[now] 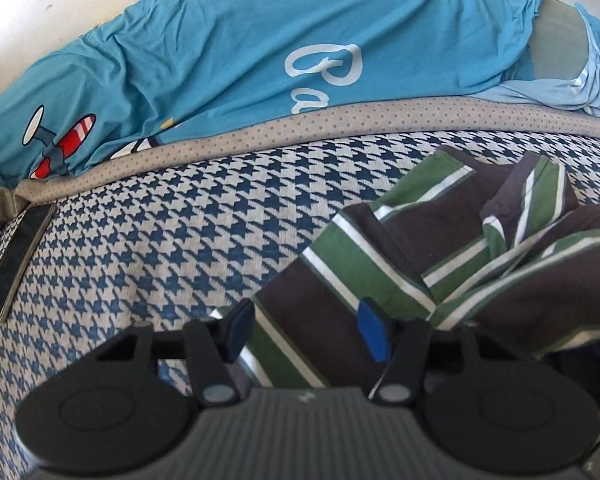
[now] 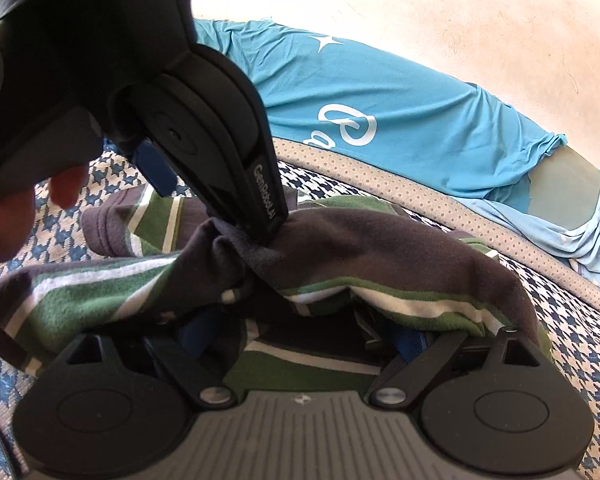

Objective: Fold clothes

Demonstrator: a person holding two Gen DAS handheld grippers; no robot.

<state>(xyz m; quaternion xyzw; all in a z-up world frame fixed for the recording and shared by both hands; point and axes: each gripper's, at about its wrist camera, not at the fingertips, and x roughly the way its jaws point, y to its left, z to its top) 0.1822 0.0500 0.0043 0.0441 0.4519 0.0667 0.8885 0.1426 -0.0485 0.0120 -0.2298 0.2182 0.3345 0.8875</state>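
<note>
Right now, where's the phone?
In the left wrist view, the phone lies at the far left on the checked bedcover, below the blue pillow, well apart from the striped shirt.

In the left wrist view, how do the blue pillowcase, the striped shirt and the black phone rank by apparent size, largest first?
1. blue pillowcase, spanning nearly the full width.
2. striped shirt, filling the lower right; it lies nearer the camera, so its true size against the pillowcase is unsure.
3. black phone, clearly the smallest, at the left edge.

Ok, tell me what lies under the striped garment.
The striped garment lies crumpled on the houndstooth cover. Its folds drape over the right gripper, hiding most of its fingers. Anything else beneath is covered.
</note>
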